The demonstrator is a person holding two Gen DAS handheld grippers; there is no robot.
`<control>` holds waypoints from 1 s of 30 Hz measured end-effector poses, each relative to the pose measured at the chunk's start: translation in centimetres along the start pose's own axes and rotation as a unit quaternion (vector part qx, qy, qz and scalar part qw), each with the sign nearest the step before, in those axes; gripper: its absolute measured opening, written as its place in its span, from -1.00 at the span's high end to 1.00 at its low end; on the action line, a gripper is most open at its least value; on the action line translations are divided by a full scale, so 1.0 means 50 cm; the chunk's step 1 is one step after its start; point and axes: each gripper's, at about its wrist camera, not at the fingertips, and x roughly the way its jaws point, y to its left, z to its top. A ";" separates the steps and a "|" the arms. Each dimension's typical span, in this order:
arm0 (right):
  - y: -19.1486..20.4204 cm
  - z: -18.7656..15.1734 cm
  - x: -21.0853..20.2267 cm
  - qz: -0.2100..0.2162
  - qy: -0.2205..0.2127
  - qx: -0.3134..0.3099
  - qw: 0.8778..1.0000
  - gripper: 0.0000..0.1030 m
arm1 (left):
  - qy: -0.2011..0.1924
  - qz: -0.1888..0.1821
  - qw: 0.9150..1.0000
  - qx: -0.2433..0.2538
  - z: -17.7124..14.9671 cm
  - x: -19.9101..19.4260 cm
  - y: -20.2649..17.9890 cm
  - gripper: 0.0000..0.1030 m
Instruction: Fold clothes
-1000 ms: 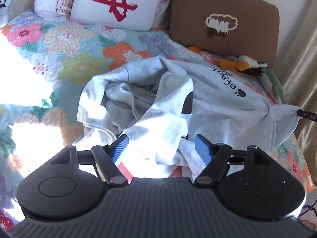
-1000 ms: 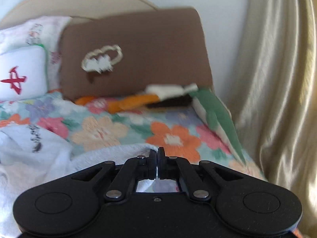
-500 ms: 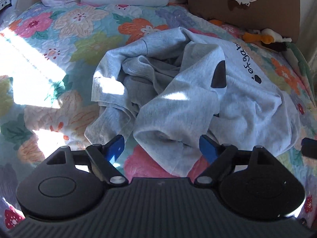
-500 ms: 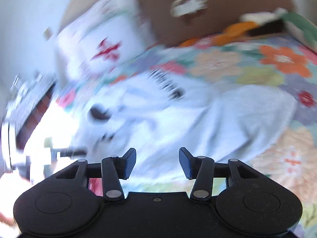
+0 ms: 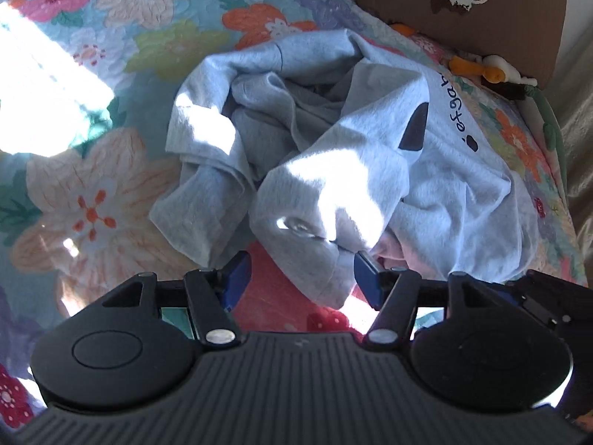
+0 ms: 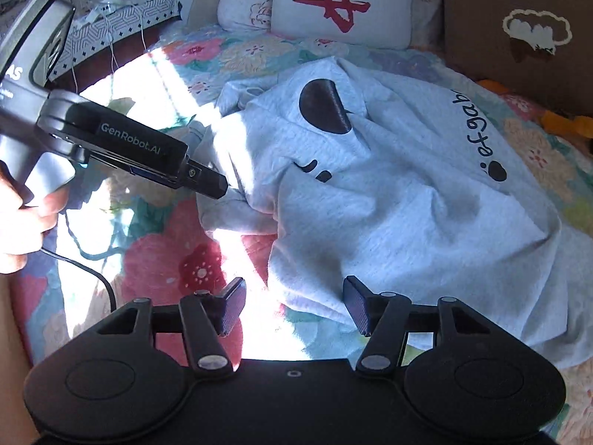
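A light grey sweatshirt [image 5: 370, 170] with black print lies crumpled on a floral quilt [image 5: 92, 193]. My left gripper [image 5: 302, 278] is open, and a cuff-like end of the sweatshirt lies between its blue pads without being clamped. My right gripper [image 6: 294, 306] is open just above the sweatshirt's [image 6: 389, 193] near hem. In the right wrist view the left gripper [image 6: 217, 185] shows from the side with its tip at the garment's left edge.
A brown cushion [image 5: 481, 11] and a white pillow with a red character [image 6: 341, 3] stand at the bed's head. Stuffed toys [image 5: 493, 70] lie by the brown cushion. A beige curtain [image 5: 578, 141] hangs at right. A bedside table [image 6: 111, 33] stands at left.
My right gripper let go of the cloth, opened and swung left toward the sweatshirt. My left gripper rose, then came down over the garment's near end.
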 end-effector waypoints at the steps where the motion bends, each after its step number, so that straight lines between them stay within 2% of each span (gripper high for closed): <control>1: 0.006 -0.002 0.011 -0.013 0.002 -0.013 1.000 -0.22 | 0.006 -0.002 1.000 -0.009 0.000 0.008 0.004 -0.26; 2: 0.011 -0.003 0.020 -0.025 0.005 -0.028 0.999 -0.22 | 0.009 -0.004 1.000 -0.024 -0.001 0.015 0.010 -0.27; 3: 0.013 -0.004 0.021 -0.035 0.000 -0.040 0.999 0.00 | 0.011 -0.005 0.999 -0.039 0.000 0.020 0.018 -0.27; 4: 0.013 -0.006 0.019 -0.044 -0.008 -0.051 0.998 0.70 | 0.012 -0.006 0.998 -0.054 0.000 0.025 0.026 -0.27; 5: 0.005 -0.003 0.006 -0.052 -0.020 -0.049 0.997 0.86 | 0.010 -0.005 0.998 -0.067 0.001 0.026 0.034 -0.27; 9: -0.054 0.018 -0.070 -0.087 -0.077 -0.011 0.993 0.87 | -0.021 -0.004 0.997 -0.074 0.005 0.005 0.039 -0.27; 12: -0.113 0.029 -0.129 -0.126 -0.114 0.023 0.985 0.88 | -0.051 -0.043 0.995 -0.073 0.010 -0.013 0.032 -0.29; 14: -0.155 0.031 -0.152 -0.144 -0.123 0.045 0.981 0.88 | -0.054 -0.082 0.993 -0.071 0.018 -0.015 0.023 -0.32; 16: -0.195 0.028 -0.161 -0.149 -0.126 0.083 0.977 0.88 | -0.057 -0.103 0.991 -0.060 0.024 -0.012 0.010 -0.34; 19: -0.233 0.017 -0.157 -0.147 -0.125 0.124 0.973 0.88 | -0.059 -0.107 0.992 -0.024 0.023 -0.001 -0.021 -0.41; 22: -0.245 0.005 -0.144 -0.139 -0.127 0.153 0.970 0.88 | -0.051 -0.107 0.993 -0.009 0.013 0.023 -0.051 -0.59; 24: -0.243 -0.002 -0.136 -0.136 -0.125 0.163 0.969 0.88 | -0.039 -0.119 0.992 -0.011 0.013 0.047 -0.069 -0.83; 27: -0.233 -0.015 -0.135 -0.134 -0.124 0.163 0.970 0.87 | -0.033 -0.133 0.990 -0.023 0.024 0.084 -0.083 -0.84; 28: -0.230 -0.018 -0.135 -0.131 -0.123 0.162 0.970 0.87 | -0.037 -0.134 0.990 -0.029 0.024 0.091 -0.084 -0.83; 29: -0.227 -0.022 -0.136 -0.128 -0.122 0.162 0.971 0.87 | -0.042 -0.132 0.990 -0.022 0.020 0.095 -0.086 -0.70; 30: -0.223 -0.026 -0.136 -0.125 -0.119 0.161 0.972 0.86 | -0.046 -0.128 0.991 -0.013 0.017 0.098 -0.088 -0.05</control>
